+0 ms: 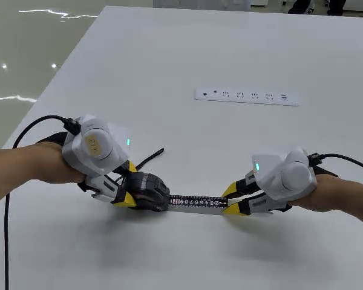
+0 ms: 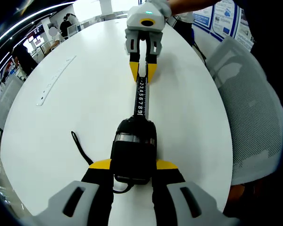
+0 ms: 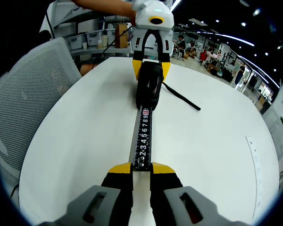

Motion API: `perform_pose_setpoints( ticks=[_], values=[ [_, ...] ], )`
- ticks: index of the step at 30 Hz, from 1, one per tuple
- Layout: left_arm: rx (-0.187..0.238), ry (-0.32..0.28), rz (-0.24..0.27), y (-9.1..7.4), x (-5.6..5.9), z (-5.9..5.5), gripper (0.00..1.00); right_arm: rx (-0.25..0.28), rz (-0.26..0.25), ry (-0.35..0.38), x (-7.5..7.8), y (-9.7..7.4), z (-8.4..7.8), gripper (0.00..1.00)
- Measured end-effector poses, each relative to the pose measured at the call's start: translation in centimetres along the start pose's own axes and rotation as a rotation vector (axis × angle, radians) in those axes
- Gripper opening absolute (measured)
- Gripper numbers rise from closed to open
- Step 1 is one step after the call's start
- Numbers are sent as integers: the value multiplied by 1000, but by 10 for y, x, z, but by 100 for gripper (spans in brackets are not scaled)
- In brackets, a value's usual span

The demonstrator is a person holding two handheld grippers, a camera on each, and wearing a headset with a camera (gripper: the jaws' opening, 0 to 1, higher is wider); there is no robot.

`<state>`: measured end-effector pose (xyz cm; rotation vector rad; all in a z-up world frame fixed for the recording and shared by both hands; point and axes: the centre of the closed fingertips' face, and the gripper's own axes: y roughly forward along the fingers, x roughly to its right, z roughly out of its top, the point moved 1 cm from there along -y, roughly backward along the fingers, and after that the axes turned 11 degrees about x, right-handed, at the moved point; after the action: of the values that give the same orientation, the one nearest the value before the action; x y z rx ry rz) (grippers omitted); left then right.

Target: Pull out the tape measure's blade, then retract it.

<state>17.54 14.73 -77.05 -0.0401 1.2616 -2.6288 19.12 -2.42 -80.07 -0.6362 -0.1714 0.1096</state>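
On the table (image 1: 169, 54), left hand-held gripper (image 2: 133, 165) clamps case (image 2: 134, 141); right hand-held gripper (image 3: 141, 168) clamps blade (image 3: 144, 132).

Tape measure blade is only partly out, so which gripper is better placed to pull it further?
Right: the right gripper is shut on the blade tip; the left gripper clamps the tape measure case.

My left gripper (image 1: 132, 184) sat near left on the table (image 1: 169, 54), tape measure case (image 1: 147, 191) between its jaws. The blade (image 1: 196, 202) ran right from the case to my right gripper (image 1: 231, 200), which pinched its end. Strap (image 1: 150, 157) lay behind the case. Power strip (image 1: 247, 96) lay farther back, well apart from both. A chair (image 2: 247, 108) stood beside the table's edge.
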Motion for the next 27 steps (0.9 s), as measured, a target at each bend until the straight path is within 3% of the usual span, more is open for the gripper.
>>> perform_pose_setpoints(
  ticks=[27],
  values=[
    [-2, 0, 2, 1, 0, -2, 26, -1, -8, 9, -2, -5, -4, 12]
  ],
)
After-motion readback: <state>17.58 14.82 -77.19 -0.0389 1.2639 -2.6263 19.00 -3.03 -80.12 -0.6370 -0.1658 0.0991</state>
